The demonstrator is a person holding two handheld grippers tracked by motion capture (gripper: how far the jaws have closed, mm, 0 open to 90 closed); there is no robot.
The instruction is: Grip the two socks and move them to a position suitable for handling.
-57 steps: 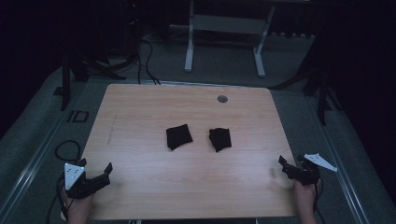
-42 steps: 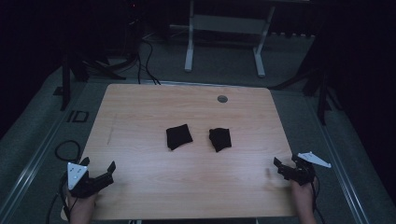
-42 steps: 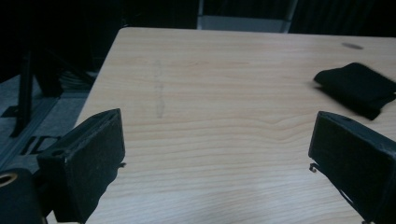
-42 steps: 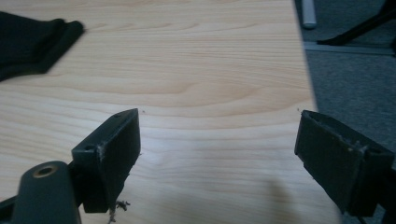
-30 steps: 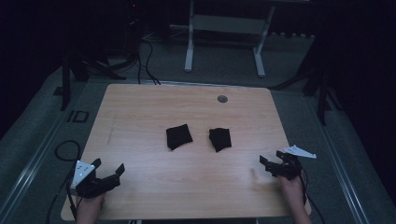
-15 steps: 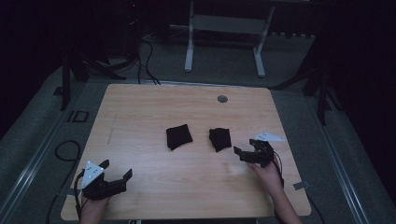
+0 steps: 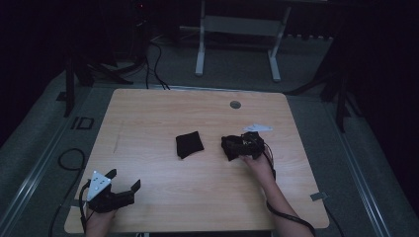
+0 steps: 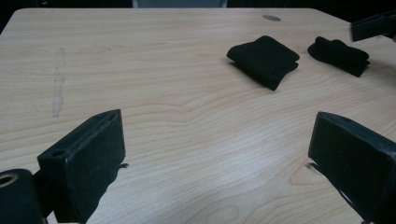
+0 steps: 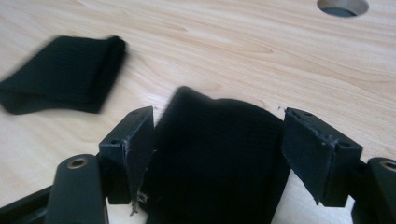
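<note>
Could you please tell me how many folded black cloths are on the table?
2: one folded black cloth lies mid-table; the other cloth sits between the right gripper's jaws.

Two black cloths point(image 7: 189, 144) point(image 7: 230, 147), pale wood-grain table point(image 7: 197, 195)

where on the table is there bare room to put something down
Free: the whole left stretch of the table beyond the left cloth, and the front strip between both hands. Crowded: mid-right, where the right claw straddles the right cloth.
</note>
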